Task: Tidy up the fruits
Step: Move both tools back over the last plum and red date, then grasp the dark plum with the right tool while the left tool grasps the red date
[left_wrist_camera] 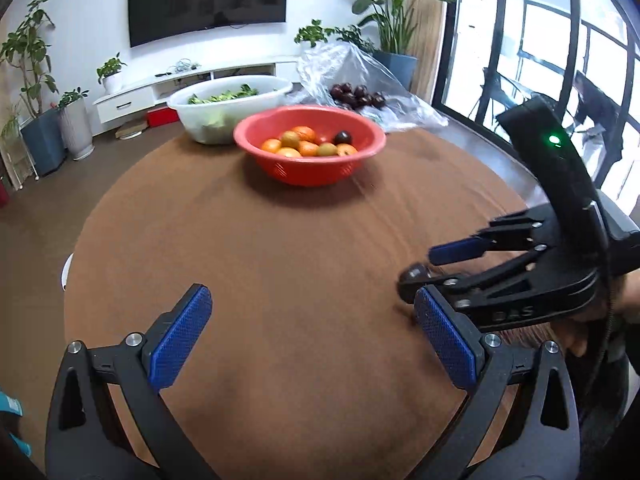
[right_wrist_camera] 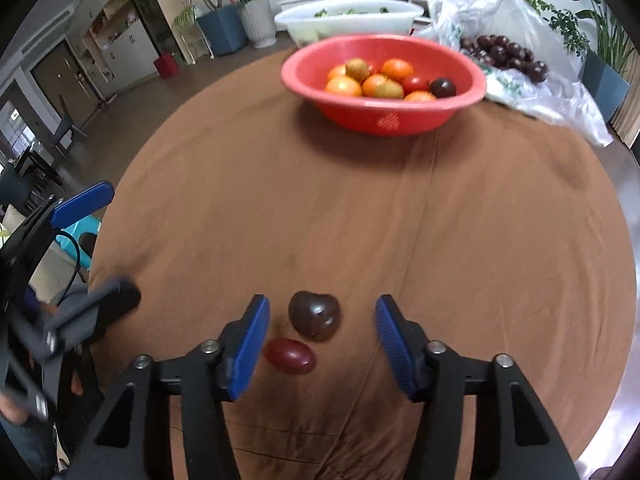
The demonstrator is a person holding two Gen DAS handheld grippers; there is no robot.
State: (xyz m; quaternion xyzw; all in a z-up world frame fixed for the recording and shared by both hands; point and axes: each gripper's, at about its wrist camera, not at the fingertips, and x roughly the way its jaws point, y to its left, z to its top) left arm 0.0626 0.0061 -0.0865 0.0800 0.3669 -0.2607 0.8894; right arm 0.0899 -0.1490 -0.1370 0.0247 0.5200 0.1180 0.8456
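Spreading across most of the right wrist view, the round table (right_wrist_camera: pixel 400 220) under its brown cloth (right_wrist_camera: pixel 280 200) is bare through the middle, and its curved edge runs down the left side of the frame with floor beyond. At the far left the left gripper (right_wrist_camera: pixel 80 248) hangs over that edge, blurred. Its jaws stand wide apart with nothing between them, as the left wrist view shows, where only bare cloth lies between its blue pads (left_wrist_camera: pixel 180 344).

Low in the centre of the frame, the right gripper (right_wrist_camera: pixel 322 344) has its jaws partly open. 2 fruits lie on the cloth between them: a dark plum (right_wrist_camera: pixel 315 314) and, touching its lower left side, a red oval fruit (right_wrist_camera: pixel 290 355) just beside the left pad. Neither pad presses on either fruit.

At the upper centre the red bowl (right_wrist_camera: pixel 384 116) holds orange, green-brown and red fruit and 1 dark plum (right_wrist_camera: pixel 443 87). A white tub (right_wrist_camera: pixel 348 20) of greens stands behind it. At the upper right a clear plastic bag (right_wrist_camera: pixel 540 92) with more dark plums (right_wrist_camera: pixel 504 54) lies near the table's far edge.
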